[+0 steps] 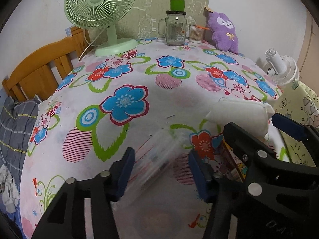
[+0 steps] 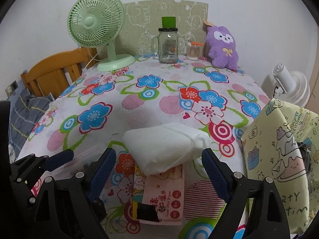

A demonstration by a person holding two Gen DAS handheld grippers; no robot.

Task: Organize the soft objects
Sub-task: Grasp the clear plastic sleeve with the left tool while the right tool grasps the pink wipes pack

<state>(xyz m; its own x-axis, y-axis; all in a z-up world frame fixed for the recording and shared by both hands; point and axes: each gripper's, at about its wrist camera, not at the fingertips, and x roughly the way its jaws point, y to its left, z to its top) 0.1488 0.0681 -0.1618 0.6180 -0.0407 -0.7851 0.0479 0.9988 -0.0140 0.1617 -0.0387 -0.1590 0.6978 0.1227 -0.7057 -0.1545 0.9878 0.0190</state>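
A soft white pack (image 2: 165, 147) rests on a pink wet-wipes packet (image 2: 165, 195) on the flowered tablecloth (image 2: 139, 109). My right gripper (image 2: 159, 171) is open wide with its blue pads on either side of the pack's near end, and I see no press on it. In the left wrist view the right gripper (image 1: 251, 122) reaches in beside the white pack (image 1: 239, 113). My left gripper (image 1: 162, 172) straddles a blurred clear plastic packet (image 1: 155, 159); a gap shows at the right pad. A purple plush (image 2: 222, 47) sits at the back right.
At the back stand a green desk fan (image 2: 95, 25), a glass jar (image 2: 167, 45) and a tub of cotton swabs (image 2: 193, 51). A pale yellow printed bag (image 2: 279, 149) rises at the right edge, with a white fan (image 2: 289, 85) behind it. A wooden bed frame (image 2: 51, 73) lies to the left.
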